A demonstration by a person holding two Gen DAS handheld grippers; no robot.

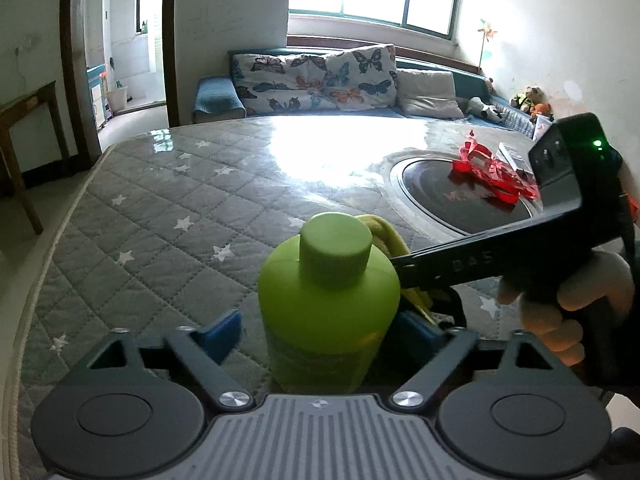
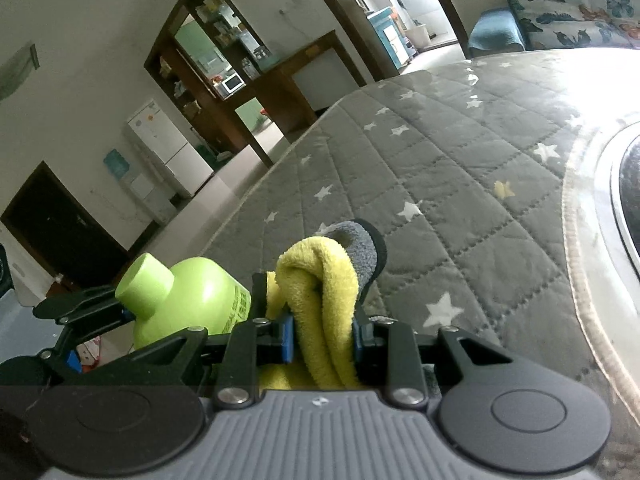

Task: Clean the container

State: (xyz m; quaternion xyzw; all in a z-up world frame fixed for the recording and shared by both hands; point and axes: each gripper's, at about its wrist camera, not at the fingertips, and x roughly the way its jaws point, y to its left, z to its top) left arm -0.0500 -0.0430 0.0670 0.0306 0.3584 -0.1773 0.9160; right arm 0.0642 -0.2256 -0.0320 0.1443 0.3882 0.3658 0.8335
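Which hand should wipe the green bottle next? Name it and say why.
Right. The right gripper is shut on the yellow cloth, beside the bottle. The left gripper stands open around the bottle.

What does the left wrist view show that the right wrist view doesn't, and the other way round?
Left wrist only: a red plastic ribbon tangle on the round black hob plate, and the hand holding the right gripper's handle. Right wrist only: the right gripper shut on the yellow and grey microfibre cloth, plus a white fridge. Both: the lime-green capped plastic bottle, upright between the left gripper's open jaws, and the grey star-quilted table cover.
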